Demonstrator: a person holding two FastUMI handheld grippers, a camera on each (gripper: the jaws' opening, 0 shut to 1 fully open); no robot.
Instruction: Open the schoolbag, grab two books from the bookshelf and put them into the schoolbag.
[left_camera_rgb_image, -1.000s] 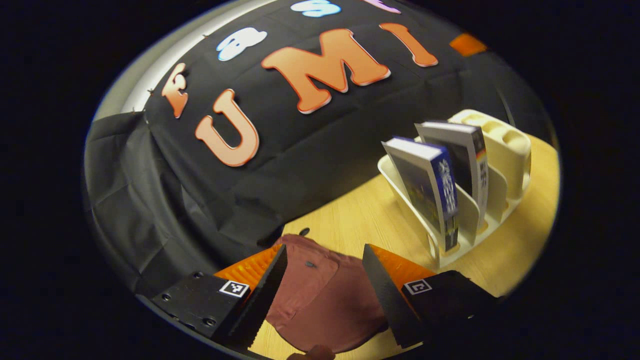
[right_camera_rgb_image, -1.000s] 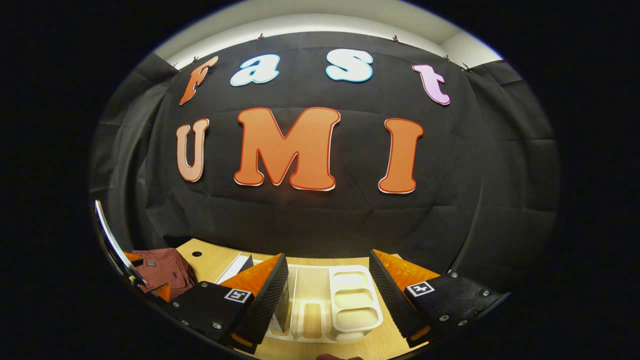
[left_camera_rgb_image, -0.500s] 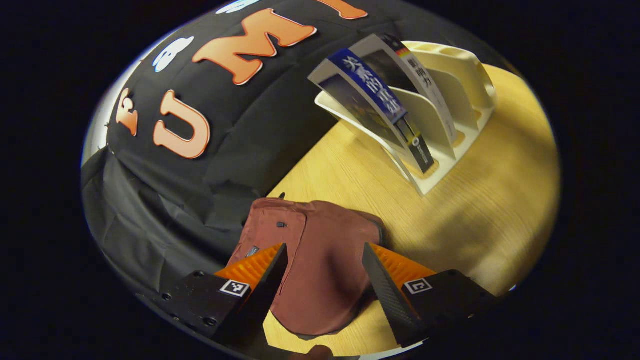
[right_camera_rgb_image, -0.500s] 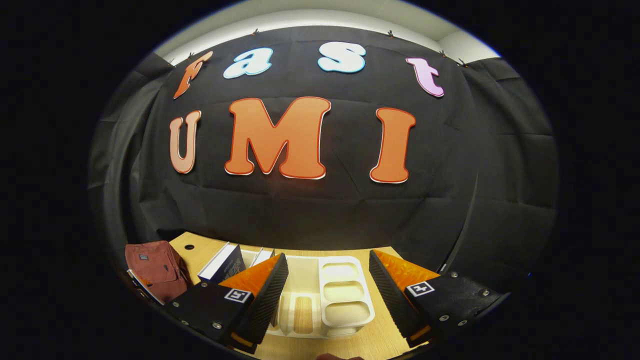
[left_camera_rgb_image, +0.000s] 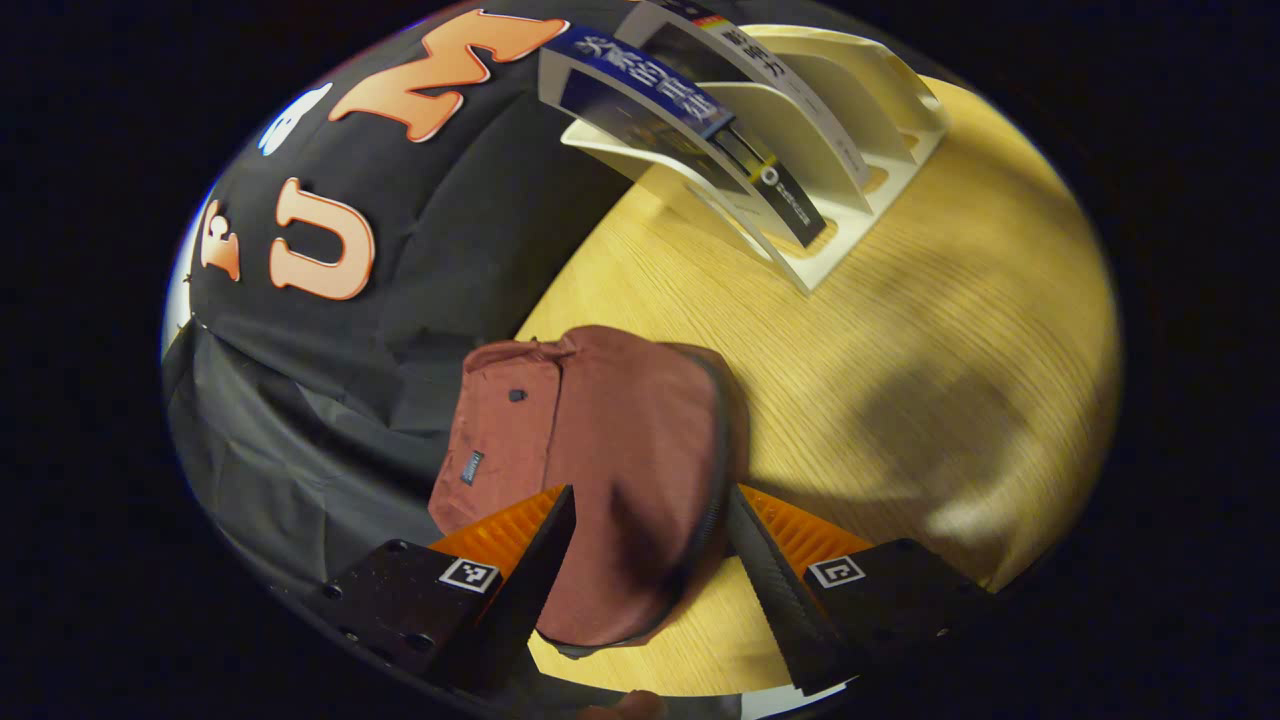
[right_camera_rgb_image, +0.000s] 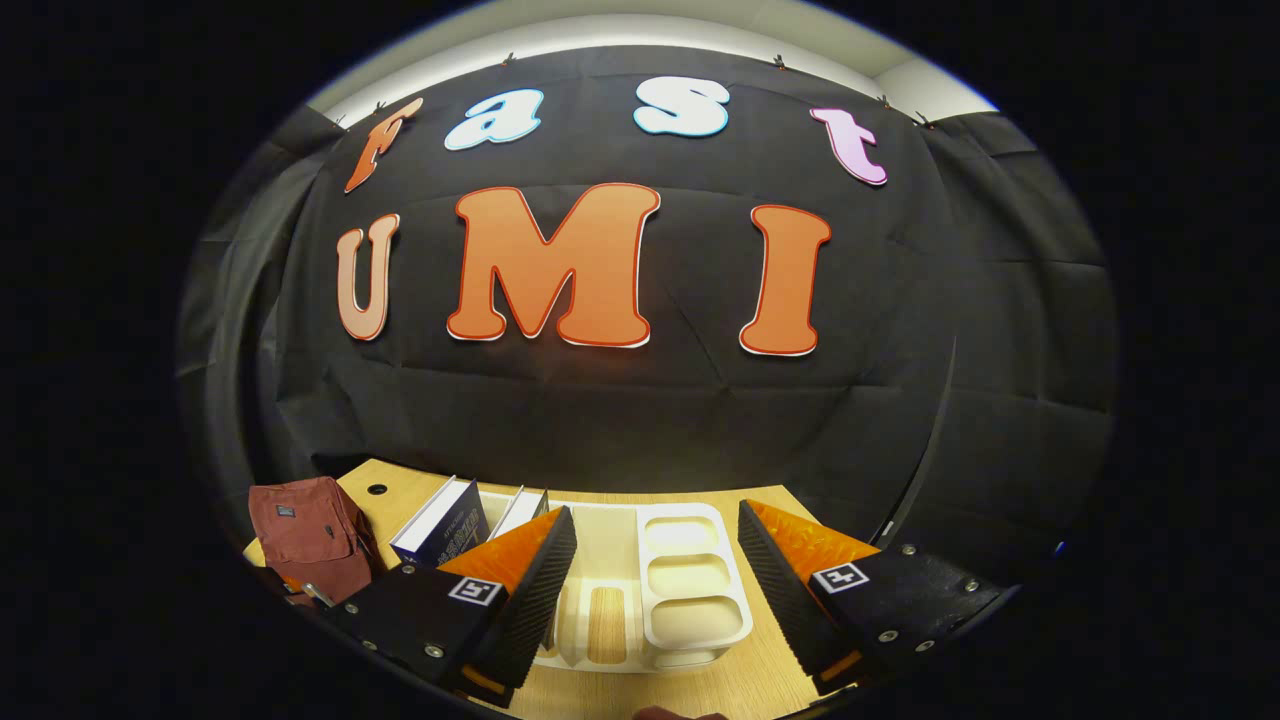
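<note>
A maroon schoolbag (left_camera_rgb_image: 590, 450) lies flat on the wooden table, its zipper edge (left_camera_rgb_image: 720, 470) facing right and closed. My left gripper (left_camera_rgb_image: 645, 580) hovers open just over the bag's near end. Two books stand slanted in the cream bookshelf (left_camera_rgb_image: 850, 215): a blue-spined book (left_camera_rgb_image: 650, 100) in front and a white-spined book (left_camera_rgb_image: 790, 110) behind it. In the right gripper view, my right gripper (right_camera_rgb_image: 655, 580) is open above the bookshelf (right_camera_rgb_image: 690, 590), with the blue book (right_camera_rgb_image: 445, 525), the second book (right_camera_rgb_image: 520, 510) and the schoolbag (right_camera_rgb_image: 310, 530) off to its left.
The wooden table (left_camera_rgb_image: 900, 370) stretches right of the bag up to the shelf. The black cloth wall (left_camera_rgb_image: 400, 260) hangs close behind the bag. A small round hole (right_camera_rgb_image: 377, 489) sits in the table near the bag's far corner.
My left gripper has tilted down and come closer over the schoolbag, which now shows larger between the fingers. The right gripper has barely shifted above the bookshelf.
</note>
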